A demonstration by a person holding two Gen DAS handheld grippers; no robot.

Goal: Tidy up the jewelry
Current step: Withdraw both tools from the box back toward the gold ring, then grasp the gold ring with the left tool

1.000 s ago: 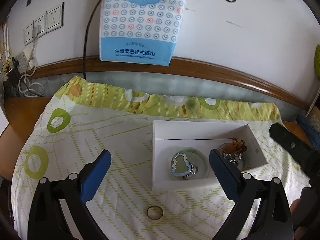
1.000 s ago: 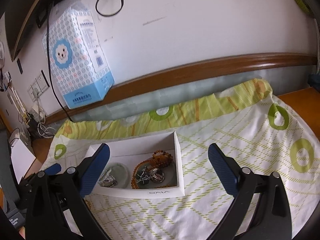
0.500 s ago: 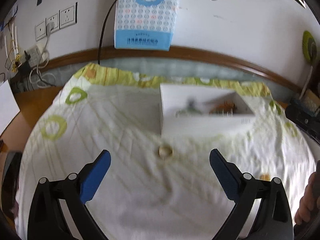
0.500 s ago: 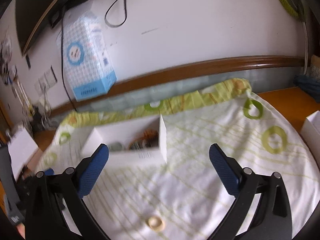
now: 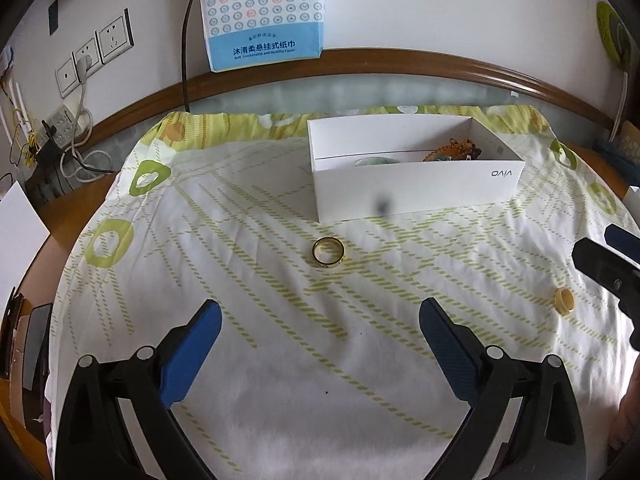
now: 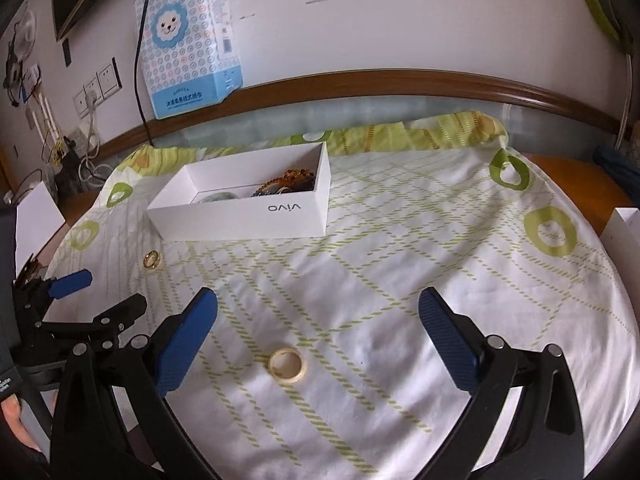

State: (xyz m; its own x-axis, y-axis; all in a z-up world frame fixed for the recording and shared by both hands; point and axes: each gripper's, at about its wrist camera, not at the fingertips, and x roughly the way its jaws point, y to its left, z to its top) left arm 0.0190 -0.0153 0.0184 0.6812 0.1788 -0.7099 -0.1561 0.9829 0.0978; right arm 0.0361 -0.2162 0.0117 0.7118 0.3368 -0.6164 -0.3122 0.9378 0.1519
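Through the left wrist camera, the left gripper (image 5: 320, 320) hung above the cloth (image 5: 260, 380) with its blue-padded jaws spread wide and nothing between them. Ahead of it a gold ring (image 5: 328, 252) lay flat on the cloth, a shiny band with a dark inner face, just in front of the white box (image 5: 416, 192). The box stood open at the top, and beads (image 5: 456, 151) in brown and amber showed over its front wall beside a pale green piece too hidden to make out. A cream ring (image 5: 563, 300), thick and matte, lay off to the right near the tip of the right gripper (image 5: 612, 264). A tissue pack (image 5: 264, 12) hung on the wall behind.

Through the right wrist camera, the right gripper (image 6: 318, 320) also held its jaws wide apart and empty. The cream ring (image 6: 287, 365) lay on the cloth between and just below the two pads. The gold ring (image 6: 152, 259) sat far left, near the box's (image 6: 240, 216) front corner and the left gripper (image 6: 72, 284).
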